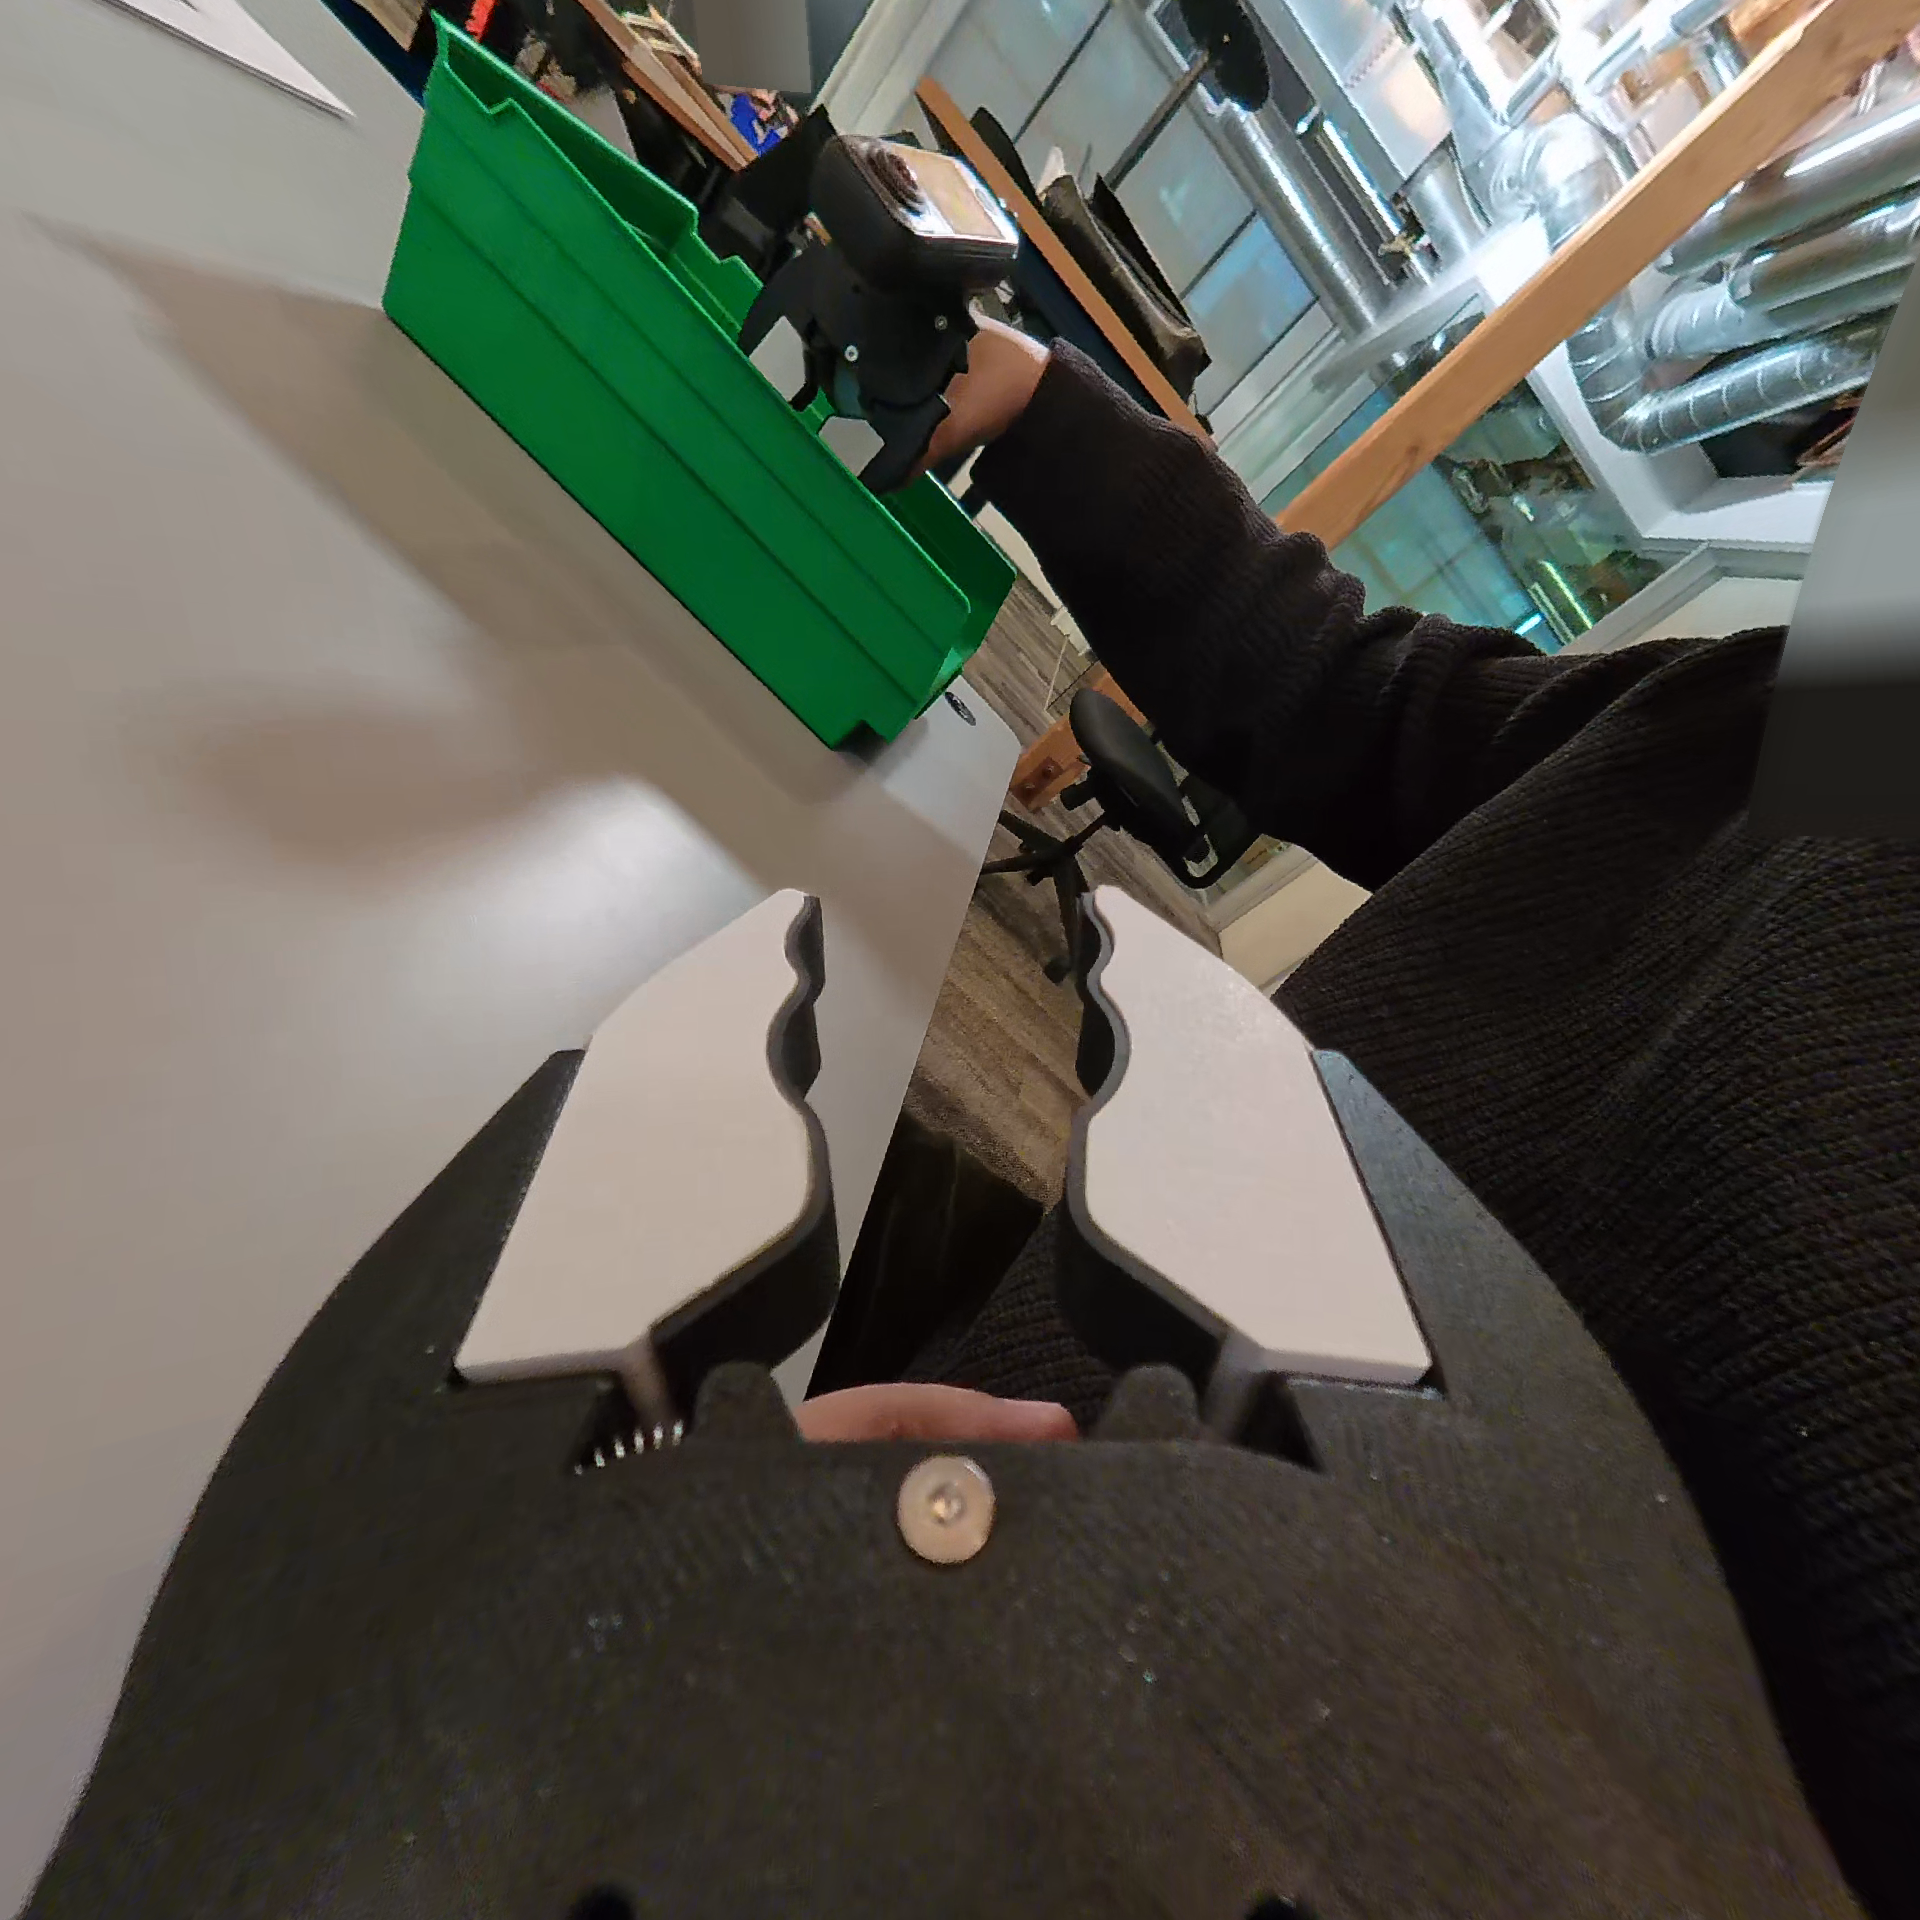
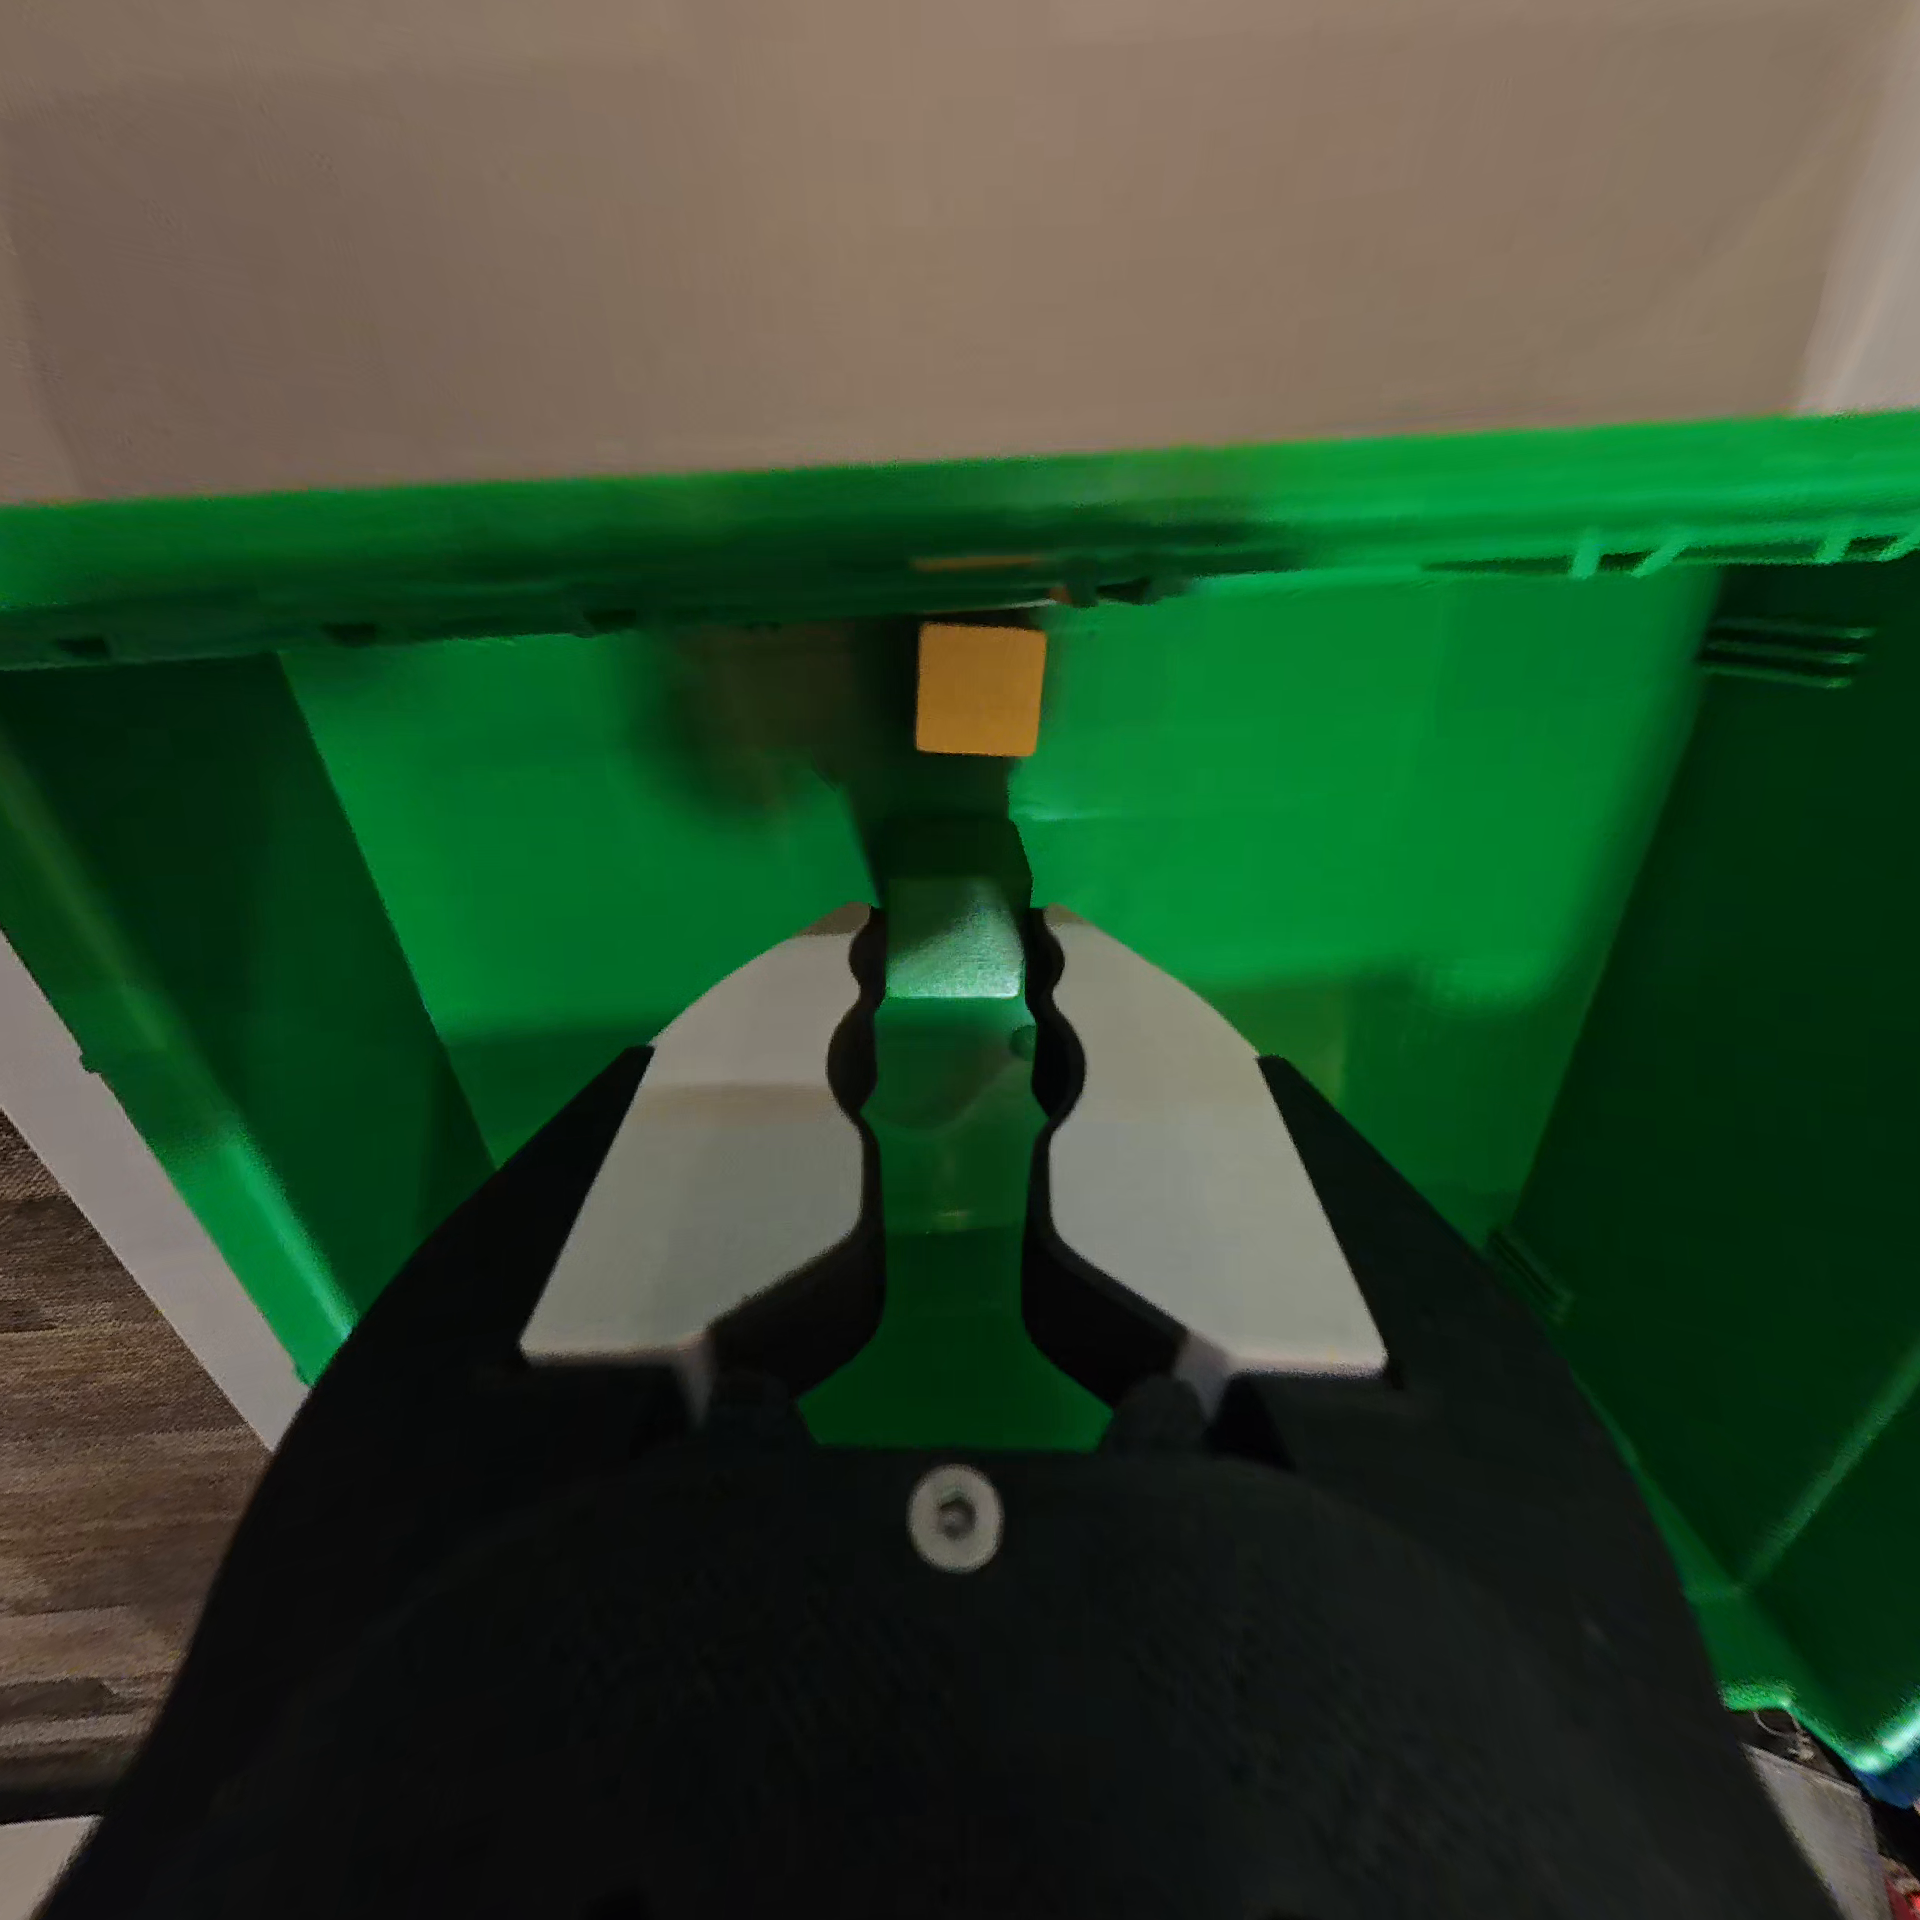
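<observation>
My right gripper [image 2: 953,935] is inside a green plastic bin [image 2: 1299,790] and is shut on a small green cube [image 2: 951,940] held between its fingertips. A yellow cube [image 2: 980,691] lies on the bin floor just beyond it, against the far wall. My left gripper [image 1: 951,914] is open and empty, hovering at the near edge of the grey table [image 1: 312,727]. In the left wrist view the bin [image 1: 644,416] stands on the table and the right gripper [image 1: 821,270] reaches into it, its fingertips hidden by the bin wall.
A person's dark sleeve [image 1: 1247,644] runs from the right gripper to the lower right. A black office chair [image 1: 1132,779] stands on the floor past the table edge. A white sheet [image 1: 239,42] lies at the table's far left. Wood-pattern floor [image 2: 83,1403] shows beside the bin.
</observation>
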Available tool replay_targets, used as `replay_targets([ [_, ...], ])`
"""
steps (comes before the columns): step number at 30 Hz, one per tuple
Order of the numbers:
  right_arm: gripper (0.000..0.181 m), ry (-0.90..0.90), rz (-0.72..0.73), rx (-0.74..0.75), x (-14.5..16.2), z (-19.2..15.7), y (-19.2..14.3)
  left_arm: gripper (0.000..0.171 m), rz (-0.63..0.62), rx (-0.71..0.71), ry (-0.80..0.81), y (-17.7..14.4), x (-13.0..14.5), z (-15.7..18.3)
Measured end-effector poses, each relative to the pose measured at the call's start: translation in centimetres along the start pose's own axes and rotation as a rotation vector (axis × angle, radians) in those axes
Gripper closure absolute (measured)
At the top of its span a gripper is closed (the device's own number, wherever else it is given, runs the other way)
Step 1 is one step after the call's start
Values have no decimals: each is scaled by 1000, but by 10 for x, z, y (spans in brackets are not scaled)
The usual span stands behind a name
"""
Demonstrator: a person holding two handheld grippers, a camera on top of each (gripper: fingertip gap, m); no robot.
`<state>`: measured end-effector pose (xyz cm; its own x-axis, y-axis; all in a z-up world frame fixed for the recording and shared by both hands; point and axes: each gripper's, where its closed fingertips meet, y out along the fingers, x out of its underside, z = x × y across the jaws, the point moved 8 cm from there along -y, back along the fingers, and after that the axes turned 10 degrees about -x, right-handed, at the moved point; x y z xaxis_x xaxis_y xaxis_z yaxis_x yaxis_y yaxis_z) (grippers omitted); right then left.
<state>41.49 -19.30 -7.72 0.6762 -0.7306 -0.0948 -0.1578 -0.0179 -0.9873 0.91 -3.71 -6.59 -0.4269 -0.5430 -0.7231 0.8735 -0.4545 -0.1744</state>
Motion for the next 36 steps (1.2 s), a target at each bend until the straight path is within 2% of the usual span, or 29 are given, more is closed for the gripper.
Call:
replay_targets([
  [18, 155, 1, -30, -10, -9, 2, 2, 128, -50, 65, 11, 1, 6, 6],
  [24, 132, -5, -4, 18, -11, 0, -4, 128, -29, 62, -18, -1, 4, 3],
  [29, 133, 7, 8, 83, -8, -6, -17, 129, 10, 71, -53, -4, 0, 2],
  [32, 135, 26, 107, 157, -9, -15, -37, 130, 18, 77, -48, -7, -3, 4],
  [36, 136, 52, 396, 319, -20, -33, -82, 130, 15, 51, 8, -15, -6, 10],
])
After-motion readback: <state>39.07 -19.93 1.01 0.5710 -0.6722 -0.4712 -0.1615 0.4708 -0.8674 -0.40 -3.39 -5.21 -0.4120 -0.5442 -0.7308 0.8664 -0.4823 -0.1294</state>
